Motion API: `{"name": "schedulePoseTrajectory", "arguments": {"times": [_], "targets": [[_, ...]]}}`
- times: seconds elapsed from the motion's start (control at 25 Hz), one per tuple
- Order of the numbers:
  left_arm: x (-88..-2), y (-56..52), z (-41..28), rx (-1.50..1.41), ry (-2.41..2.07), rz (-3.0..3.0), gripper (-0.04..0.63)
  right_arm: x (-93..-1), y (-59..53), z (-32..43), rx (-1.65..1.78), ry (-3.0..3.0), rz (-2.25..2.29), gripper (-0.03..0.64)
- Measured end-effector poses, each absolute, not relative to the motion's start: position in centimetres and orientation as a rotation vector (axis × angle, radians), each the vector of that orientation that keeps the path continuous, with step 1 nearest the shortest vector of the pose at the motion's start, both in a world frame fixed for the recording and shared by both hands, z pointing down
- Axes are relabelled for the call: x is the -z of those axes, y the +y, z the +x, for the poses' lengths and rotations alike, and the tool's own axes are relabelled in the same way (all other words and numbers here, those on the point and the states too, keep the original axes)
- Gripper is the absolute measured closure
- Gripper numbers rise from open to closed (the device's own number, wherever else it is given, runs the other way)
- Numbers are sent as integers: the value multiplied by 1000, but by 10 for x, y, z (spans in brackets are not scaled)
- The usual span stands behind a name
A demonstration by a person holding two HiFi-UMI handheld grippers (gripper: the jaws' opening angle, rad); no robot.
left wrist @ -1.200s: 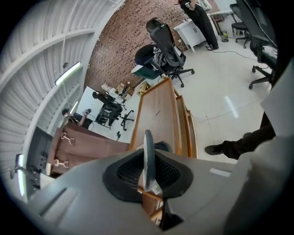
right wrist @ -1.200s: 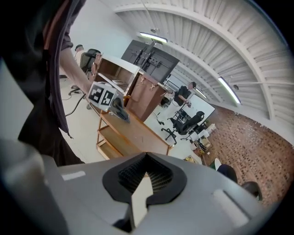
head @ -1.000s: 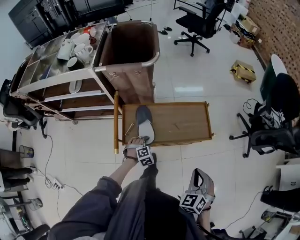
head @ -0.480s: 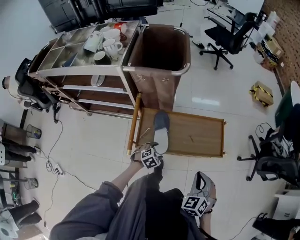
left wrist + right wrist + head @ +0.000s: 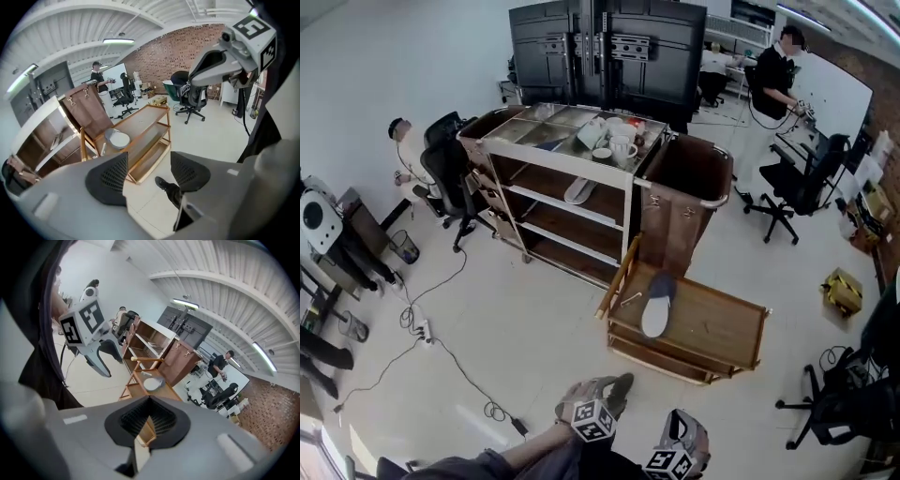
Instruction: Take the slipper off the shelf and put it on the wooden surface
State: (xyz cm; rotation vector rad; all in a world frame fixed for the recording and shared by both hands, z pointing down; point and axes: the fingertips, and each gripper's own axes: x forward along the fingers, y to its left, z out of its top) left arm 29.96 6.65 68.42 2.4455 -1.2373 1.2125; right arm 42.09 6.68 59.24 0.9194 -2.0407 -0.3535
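The grey slipper (image 5: 657,303) lies sole-up on the top of the low wooden cart (image 5: 717,328), at its left end. It also shows in the left gripper view as the slipper (image 5: 117,138) and in the right gripper view as the slipper (image 5: 151,384). My left gripper (image 5: 614,389) hangs well back from the cart above the floor. Its jaws stand wide and are closing, with nothing between them (image 5: 149,164). Beside it, my right gripper (image 5: 682,433) is shut and empty (image 5: 149,401).
A metal shelf cart (image 5: 534,150) carries cups on top and a second slipper (image 5: 577,190) on a middle shelf. A brown bin (image 5: 692,183) hangs at its right end. Office chairs (image 5: 783,202) stand around, a cable (image 5: 441,347) crosses the floor, and a person (image 5: 773,70) stands at the back.
The left gripper let go of the slipper, opened and drew back from the cart. The slipper stays on the wooden top. The head view rose and now takes in the room.
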Motion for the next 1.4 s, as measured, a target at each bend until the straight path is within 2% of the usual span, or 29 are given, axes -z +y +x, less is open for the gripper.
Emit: {"name": "schedulePoseTrajectory", "arguments": {"times": [0.28, 0.48, 0.52, 0.92, 1.12, 1.4], "targets": [[-650, 186, 308, -1355, -1309, 2489, 318, -605, 180, 429, 325, -2044, 842, 615], [-617, 213, 307, -1300, -1424, 2531, 430, -617, 218, 427, 348, -2024, 838, 615], [-610, 214, 304, -1285, -1449, 2539, 436, -612, 218, 422, 366, -2026, 842, 615], [-611, 288, 308, -1245, -1299, 2643, 436, -593, 247, 382, 407, -1997, 892, 617], [-603, 301, 258, -1230, -1350, 2624, 436, -584, 252, 332, 415, -2019, 891, 617], [-606, 326, 217, -1209, -1344, 2582, 437, -588, 272, 302, 414, -1971, 861, 617]]}}
